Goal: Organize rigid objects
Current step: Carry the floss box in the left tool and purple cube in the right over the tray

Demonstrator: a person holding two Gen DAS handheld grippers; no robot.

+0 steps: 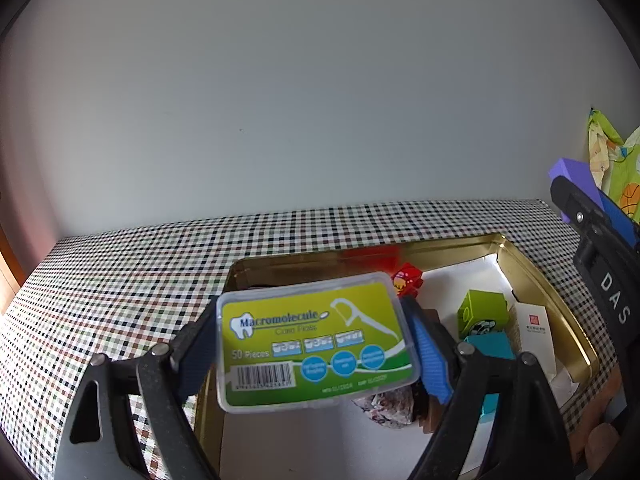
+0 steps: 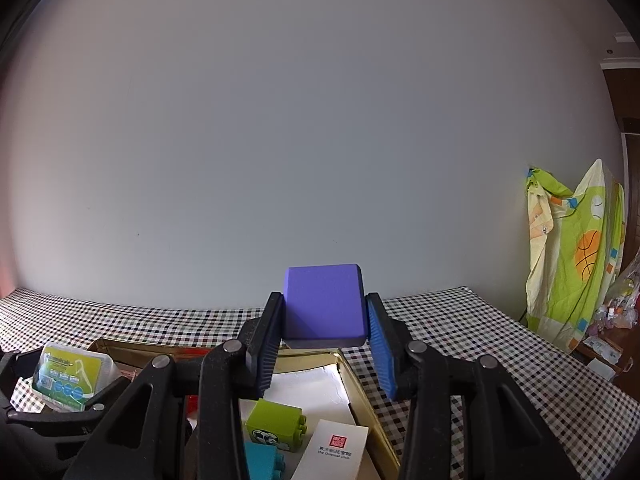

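Observation:
My left gripper [image 1: 316,340] is shut on a clear dental floss box [image 1: 314,344] with a green and yellow label, held flat above the gold tray [image 1: 560,304]. The same floss box [image 2: 70,376] shows at the lower left of the right wrist view. My right gripper [image 2: 325,330] is shut on a purple block [image 2: 324,306], lifted over the tray's far right corner [image 2: 352,372]; the block [image 1: 576,178] also appears at the right edge of the left wrist view. In the tray lie a green brick [image 1: 482,312], a teal brick [image 1: 490,346], a red brick [image 1: 408,278] and a white card box [image 1: 538,336].
The tray sits on a checked tablecloth [image 1: 132,280] against a plain pale wall. A crumpled wrapper [image 1: 390,406] lies in the tray under the floss box. A green patterned cloth [image 2: 576,256] hangs at the right, past the table's edge, with small clutter [image 2: 612,320] beside it.

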